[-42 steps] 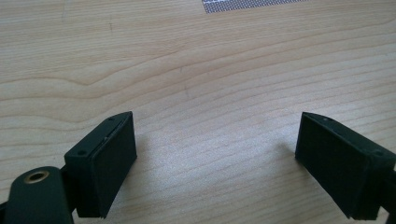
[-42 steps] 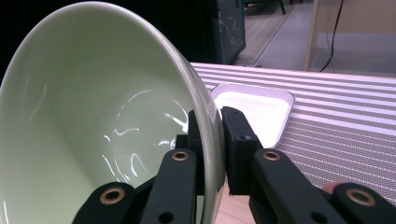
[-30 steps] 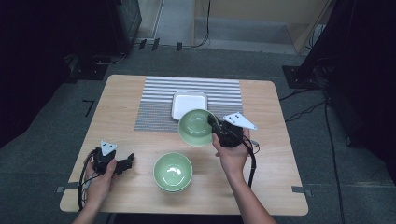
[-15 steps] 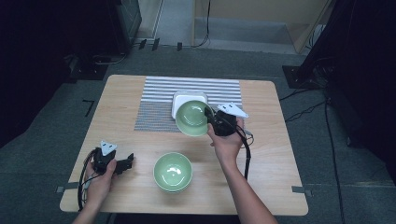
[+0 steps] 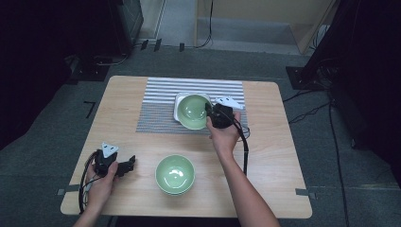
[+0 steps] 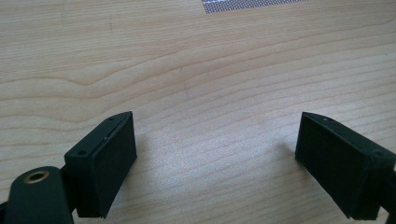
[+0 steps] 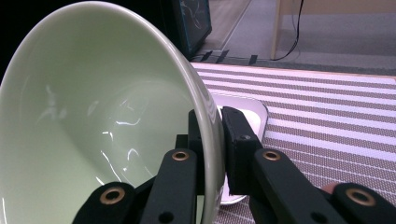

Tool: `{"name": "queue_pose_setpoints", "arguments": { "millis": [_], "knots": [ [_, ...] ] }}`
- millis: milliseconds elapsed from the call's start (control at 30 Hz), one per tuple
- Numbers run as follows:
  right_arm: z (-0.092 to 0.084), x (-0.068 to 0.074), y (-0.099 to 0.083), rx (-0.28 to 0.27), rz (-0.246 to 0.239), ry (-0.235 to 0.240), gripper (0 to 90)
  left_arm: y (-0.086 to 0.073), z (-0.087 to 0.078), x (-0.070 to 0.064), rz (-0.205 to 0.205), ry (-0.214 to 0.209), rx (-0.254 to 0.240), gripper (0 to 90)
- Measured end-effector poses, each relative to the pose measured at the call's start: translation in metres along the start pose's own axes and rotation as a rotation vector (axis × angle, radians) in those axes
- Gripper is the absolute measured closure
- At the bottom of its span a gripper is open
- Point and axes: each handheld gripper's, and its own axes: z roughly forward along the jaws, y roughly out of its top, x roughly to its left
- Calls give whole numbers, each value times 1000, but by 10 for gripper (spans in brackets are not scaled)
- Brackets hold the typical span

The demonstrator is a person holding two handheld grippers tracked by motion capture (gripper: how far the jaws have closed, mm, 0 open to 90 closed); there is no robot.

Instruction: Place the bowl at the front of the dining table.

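The right gripper (image 7: 212, 140) had its jaws pinched on the rim of a green bowl (image 5: 193, 111), one inside, one outside, holding it tilted right over the white square dish (image 5: 178, 100) on the striped mat (image 5: 156, 101). Looked like the set-down step to me; next it'd need levelling and letting go. The left gripper (image 6: 219, 154) sat wide open on the wooden table (image 5: 274, 156), near the second bowl (image 5: 175, 173).

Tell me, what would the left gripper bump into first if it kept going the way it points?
Probably the green ceramic bowl on the wooden table. The open left gripper points toward it, though their heights are unclear.
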Motion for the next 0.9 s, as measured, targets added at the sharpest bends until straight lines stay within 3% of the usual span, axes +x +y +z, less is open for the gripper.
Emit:
{"name": "queue_pose_setpoints", "arguments": {
  "millis": [333,900],
  "knots": [
    [28,-4,6,50,13,-34,836,0,0,0,0,0,-1,120],
    [79,-10,3,187,74,-73,836,0,0,0,0,0,-1,120]
  ]
}}
